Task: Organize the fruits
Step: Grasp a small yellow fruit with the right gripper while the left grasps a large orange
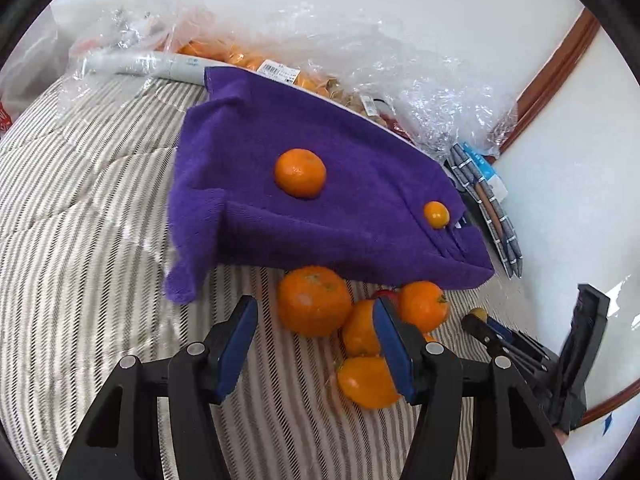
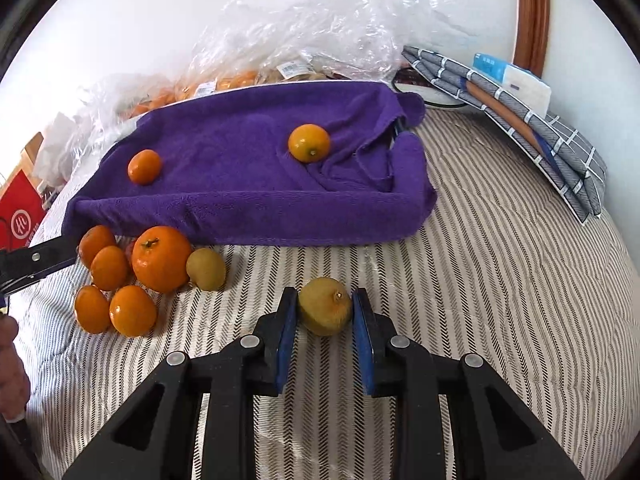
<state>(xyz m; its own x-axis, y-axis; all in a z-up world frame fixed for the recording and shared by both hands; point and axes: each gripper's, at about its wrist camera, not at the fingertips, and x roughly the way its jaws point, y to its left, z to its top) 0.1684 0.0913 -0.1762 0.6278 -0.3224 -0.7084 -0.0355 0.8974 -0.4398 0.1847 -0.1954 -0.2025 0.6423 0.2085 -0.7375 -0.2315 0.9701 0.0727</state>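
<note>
A purple towel [image 1: 320,208] covers a tray; it also shows in the right wrist view [image 2: 248,184]. On it lie a mandarin [image 1: 300,173] and a small kumquat [image 1: 436,214]. A pile of oranges [image 1: 316,300] lies on the striped cloth in front of it. My left gripper [image 1: 316,336] is open and empty above the pile's left side. My right gripper [image 2: 325,312] is shut on a yellow-green fruit [image 2: 325,311]. Another yellow-green fruit [image 2: 206,269] sits beside the orange pile [image 2: 160,258].
Crumpled clear plastic bags [image 1: 360,48] with more packed fruit lie behind the tray. Folded grey checked cloths [image 2: 532,128] lie at the right by the wall. A red box [image 2: 20,216] stands at the far left. The striped bedding [image 2: 500,300] lies under everything.
</note>
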